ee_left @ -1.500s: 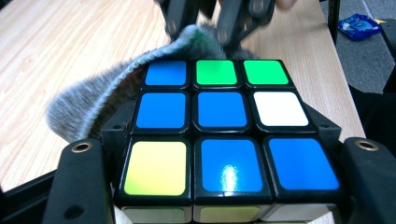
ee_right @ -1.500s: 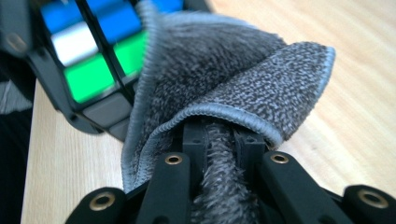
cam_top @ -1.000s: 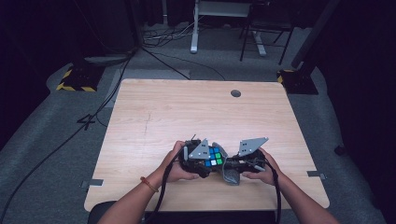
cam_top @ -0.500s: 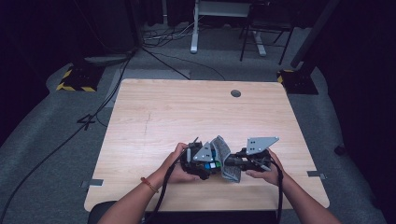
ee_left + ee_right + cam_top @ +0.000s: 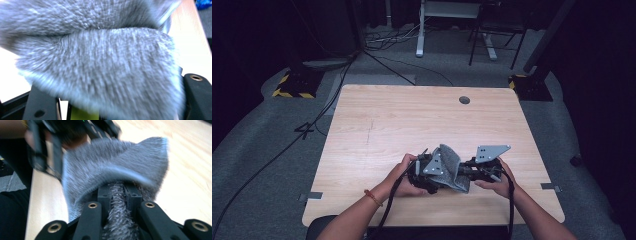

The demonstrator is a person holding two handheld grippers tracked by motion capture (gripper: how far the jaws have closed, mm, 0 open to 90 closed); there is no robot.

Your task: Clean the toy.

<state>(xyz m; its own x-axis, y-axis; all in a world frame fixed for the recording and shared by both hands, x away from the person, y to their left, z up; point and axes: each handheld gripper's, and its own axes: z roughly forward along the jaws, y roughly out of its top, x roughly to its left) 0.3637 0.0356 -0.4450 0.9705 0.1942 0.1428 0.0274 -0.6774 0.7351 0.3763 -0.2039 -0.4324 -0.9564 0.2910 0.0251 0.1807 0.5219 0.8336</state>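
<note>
While both claws work close together near the front edge of the table, these lines go view by view.

High view: the left gripper (image 5: 424, 172) and the right gripper (image 5: 479, 170) face each other, and a grey microfibre cloth (image 5: 451, 167) stands folded between them, draped over something dark in the left hand (image 5: 404, 175). The right hand (image 5: 497, 180) is just beside the cloth, above the wooden table (image 5: 412, 120).

Left gripper view: the cloth (image 5: 100, 67) lies directly over the jaws and hides what they press on. A small yellow-green surface (image 5: 80, 115) shows under the cloth, between the jaws. By my judgement this claw is closed, but on what I cannot tell.

Right gripper view: the jaws are pinched tightly on a fold of the cloth (image 5: 117, 172), which rises in front of them toward the left gripper (image 5: 50, 147) farther off.

Step in hand: wiping or wrapping the hidden object with the cloth, it seems.

Next move: the right claw should keep its pinch and pull the cloth across the object, while the left one holds steady.
</note>
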